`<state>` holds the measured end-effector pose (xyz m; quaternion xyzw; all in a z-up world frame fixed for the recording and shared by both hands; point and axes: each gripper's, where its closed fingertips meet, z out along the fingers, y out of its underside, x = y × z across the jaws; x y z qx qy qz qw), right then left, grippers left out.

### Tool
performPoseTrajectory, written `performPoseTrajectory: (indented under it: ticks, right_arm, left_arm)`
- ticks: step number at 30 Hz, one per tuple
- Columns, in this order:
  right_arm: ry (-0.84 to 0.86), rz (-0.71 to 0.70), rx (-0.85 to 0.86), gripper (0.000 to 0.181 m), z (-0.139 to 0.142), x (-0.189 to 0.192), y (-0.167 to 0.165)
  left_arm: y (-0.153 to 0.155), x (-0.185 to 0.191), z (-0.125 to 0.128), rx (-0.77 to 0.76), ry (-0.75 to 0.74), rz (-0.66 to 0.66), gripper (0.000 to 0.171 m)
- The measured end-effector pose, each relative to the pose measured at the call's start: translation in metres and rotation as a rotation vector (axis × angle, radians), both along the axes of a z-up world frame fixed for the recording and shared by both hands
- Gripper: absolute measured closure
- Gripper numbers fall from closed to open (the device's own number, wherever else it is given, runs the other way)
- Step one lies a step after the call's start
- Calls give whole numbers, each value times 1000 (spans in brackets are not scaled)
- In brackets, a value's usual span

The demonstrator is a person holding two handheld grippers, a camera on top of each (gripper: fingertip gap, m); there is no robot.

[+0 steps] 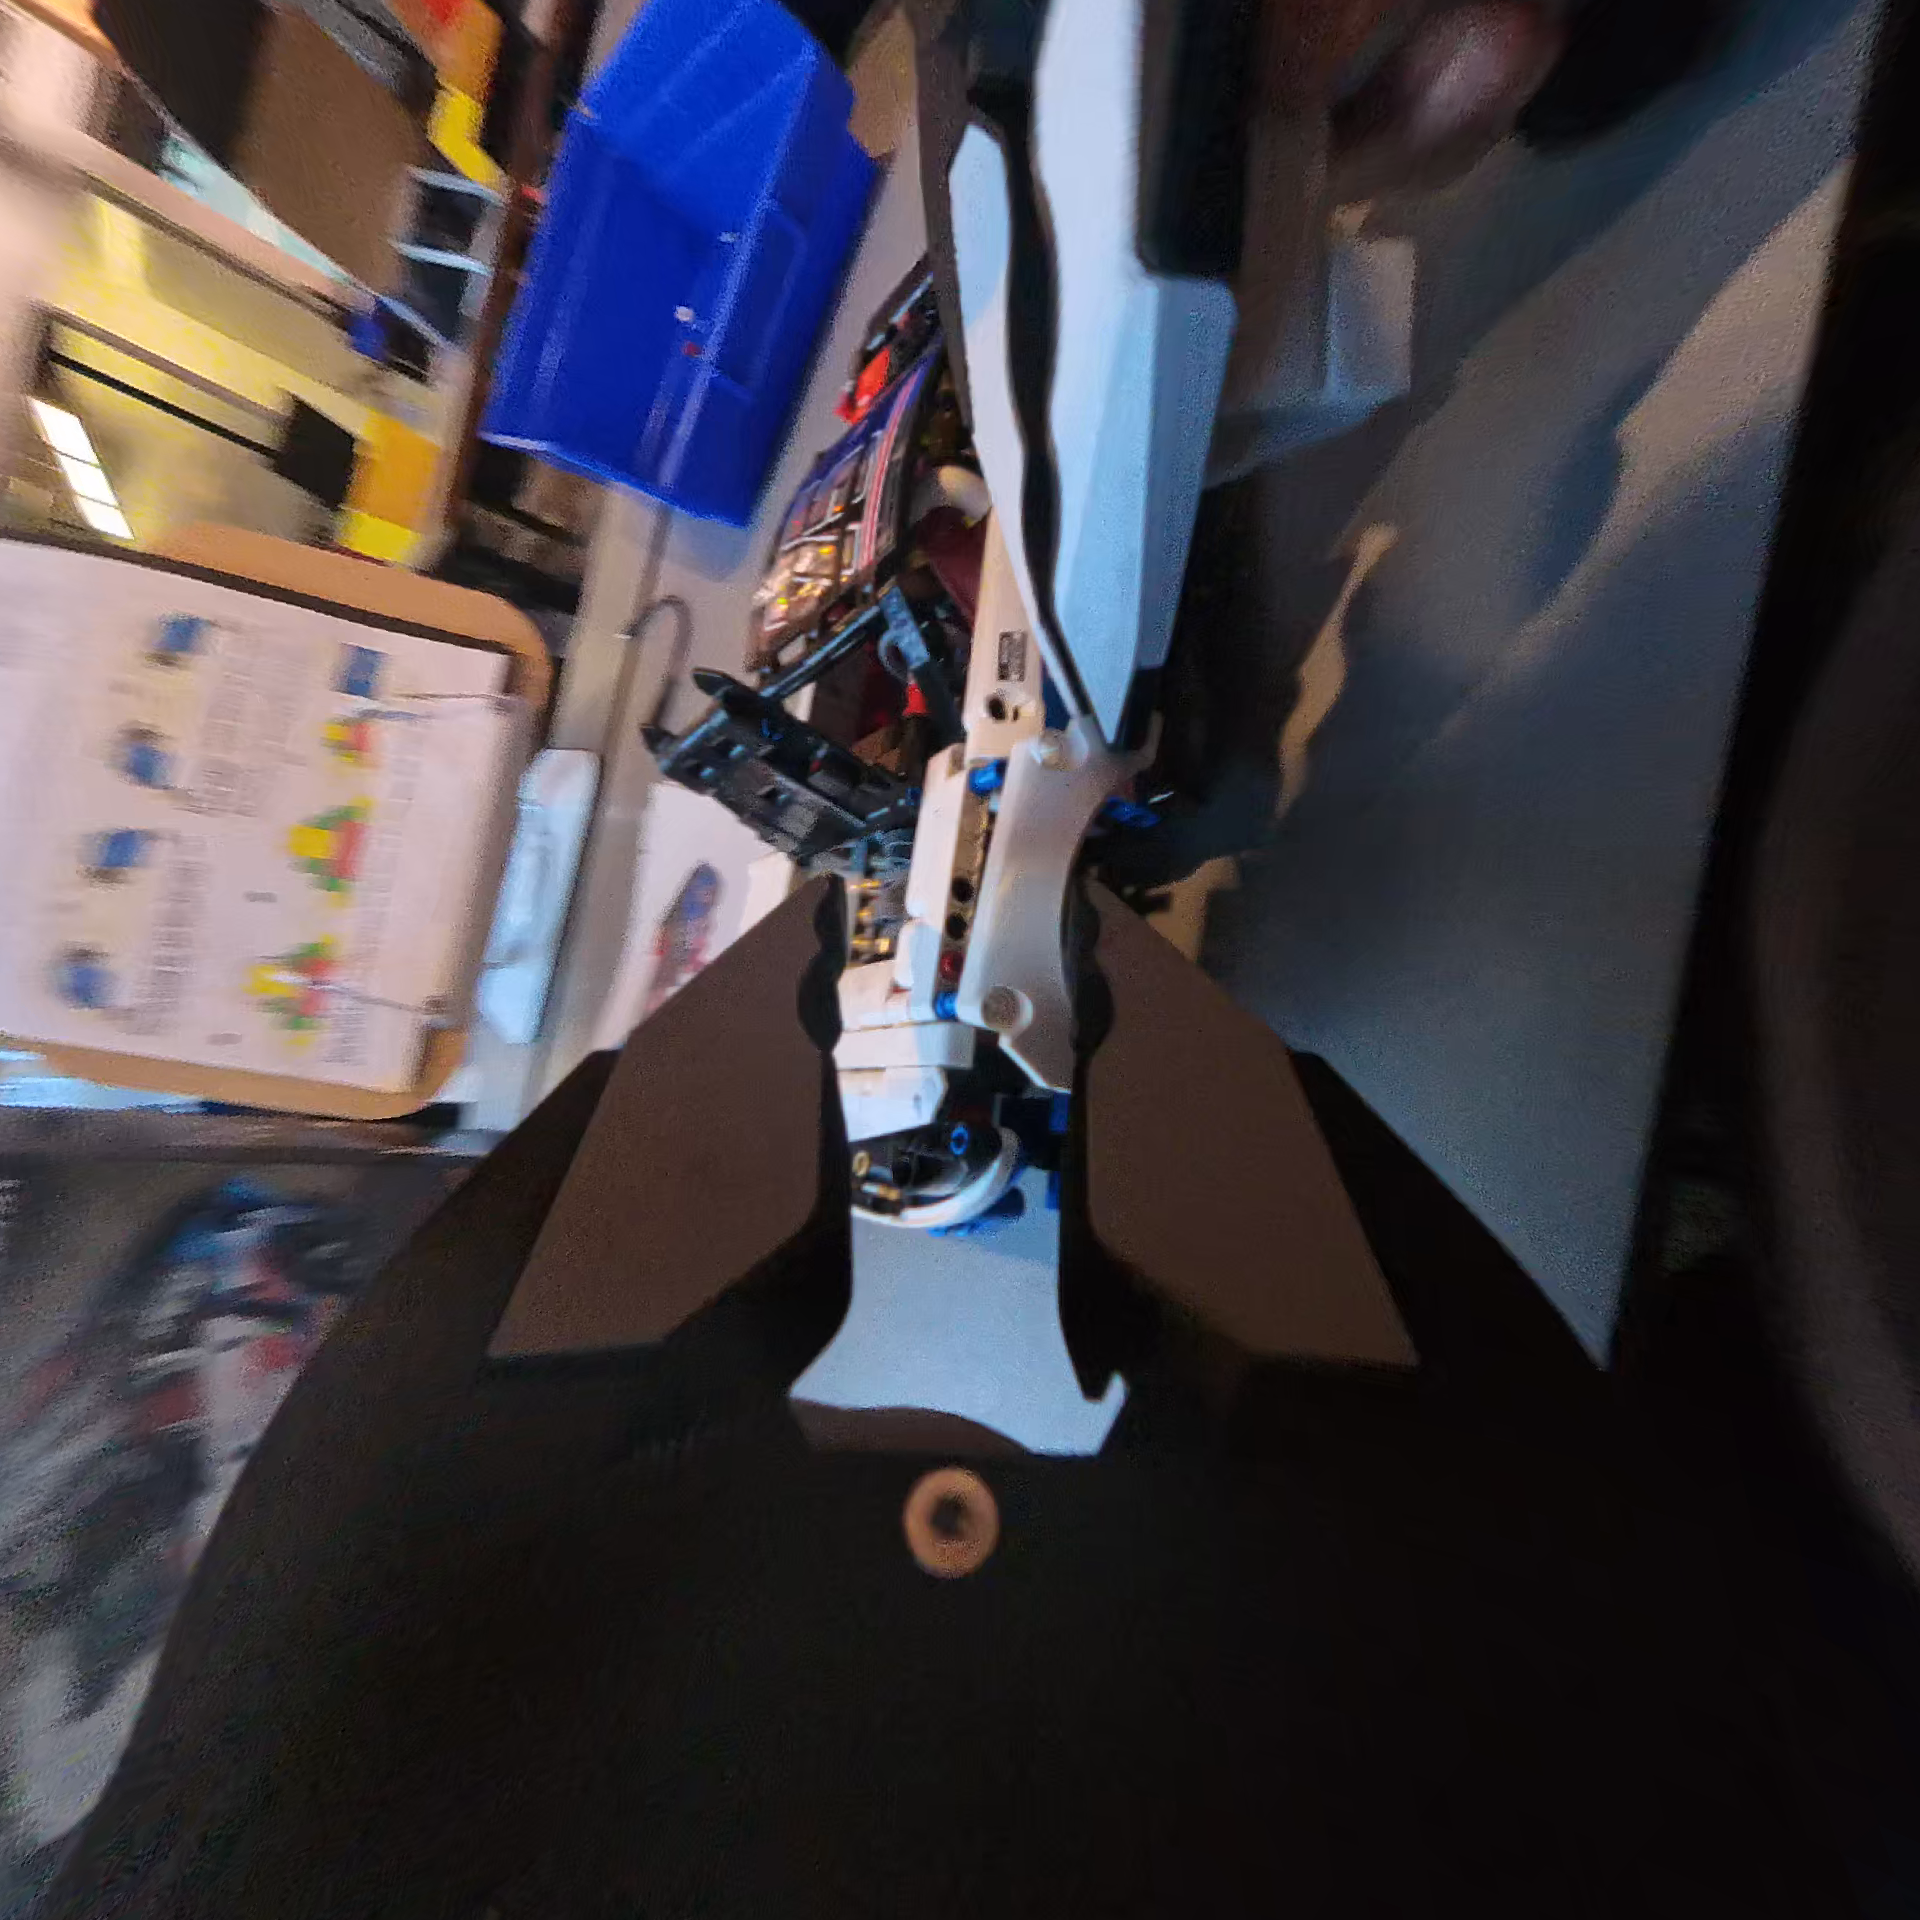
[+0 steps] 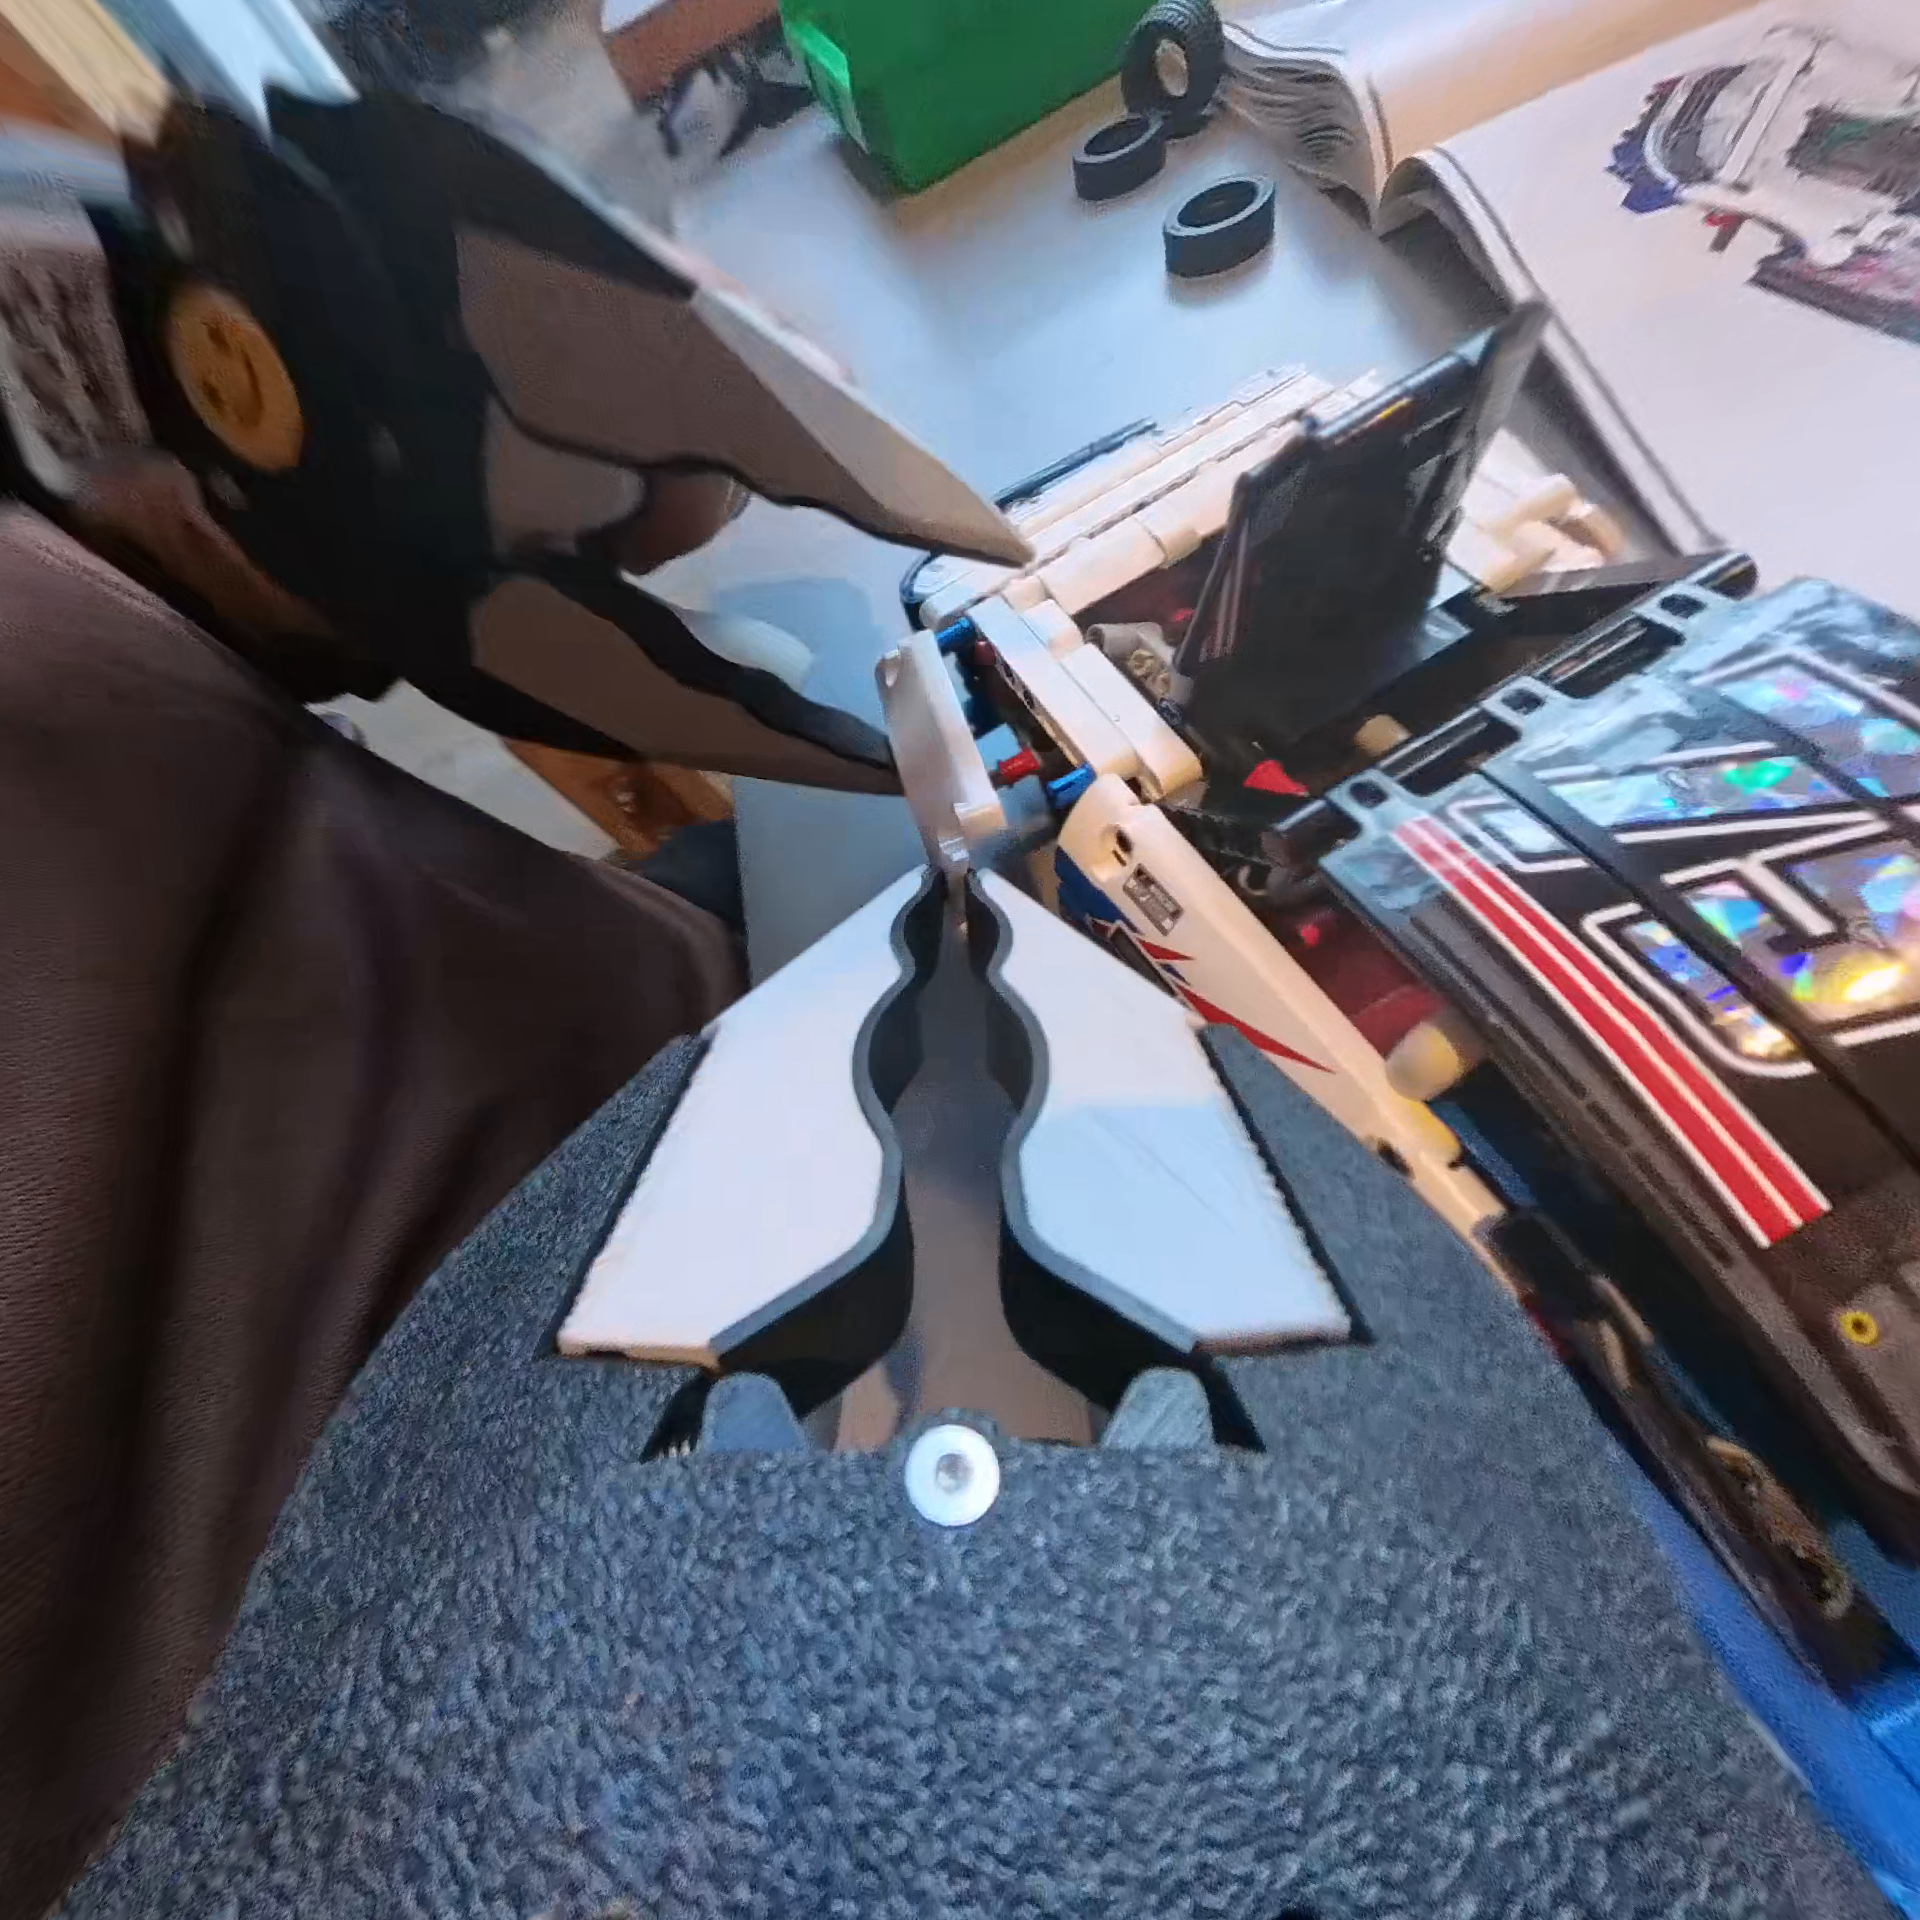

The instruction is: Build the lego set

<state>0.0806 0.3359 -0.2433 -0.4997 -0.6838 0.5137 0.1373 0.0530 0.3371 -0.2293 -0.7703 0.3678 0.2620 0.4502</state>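
Note:
A partly built lego car (image 2: 1558, 883), white with a black roof, red stripes and shiny stickers, lies on the grey table (image 2: 1039, 291). A white curved panel (image 2: 935, 748) sits at its near end on blue and red pins. My right gripper (image 2: 951, 883) is shut on the lower tip of this panel. My left gripper (image 2: 951, 660) comes in from the left, with one finger on the white beams above and the other against the panel. In the left wrist view my left gripper (image 1: 961, 935) clamps the car's white end (image 1: 904, 1039), and the right gripper (image 1: 1101, 717) holds the panel (image 1: 1023, 914) from above.
Several black tyres (image 2: 1221, 223) and a green bin (image 2: 956, 73) stand at the back. An open instruction booklet (image 2: 1662, 208) lies at the back right. A blue bin (image 1: 675, 260) and a printed sheet on a board (image 1: 239, 831) show beyond the car. A brown sleeve (image 2: 260, 1039) fills the left. Only a small space, under 4 cm, lies between the two pairs of fingers.

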Motion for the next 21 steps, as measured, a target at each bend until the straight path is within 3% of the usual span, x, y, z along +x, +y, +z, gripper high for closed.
performPoseTrajectory:
  ticks: [2, 4, 5, 7, 9, 12, 14, 21]
  right_arm:
    - [-20, 14, -51, 177, 2, 1, -2]
    - [-24, 17, -62, 177, 3, 2, -2]
    - [-23, 18, -63, 177, 4, 2, -2]
    - [-22, 23, -54, 177, 4, 4, -1]
    - [-25, 38, -64, 178, 5, 5, -2]
    - [-44, 69, -94, 178, 4, 4, -3]
    - [-55, 88, -101, 178, 4, 5, -4]
    - [-48, 90, -75, 178, 2, 5, 1]
  left_arm:
    - [-2, 2, 6, 107, 80, 27, 133]
    - [-8, 9, 14, 211, 40, 96, 134]
    - [-14, 11, 13, 217, -9, 127, 140]
    - [-24, 1, 9, 215, -77, 217, 134]
    - [-32, -12, 8, 235, -63, 286, 131]
    - [-30, -3, 8, 262, 86, 223, 139]
    - [-25, 5, -3, 206, 106, 174, 134]
    - [-5, 5, -12, 129, 248, 109, 152]
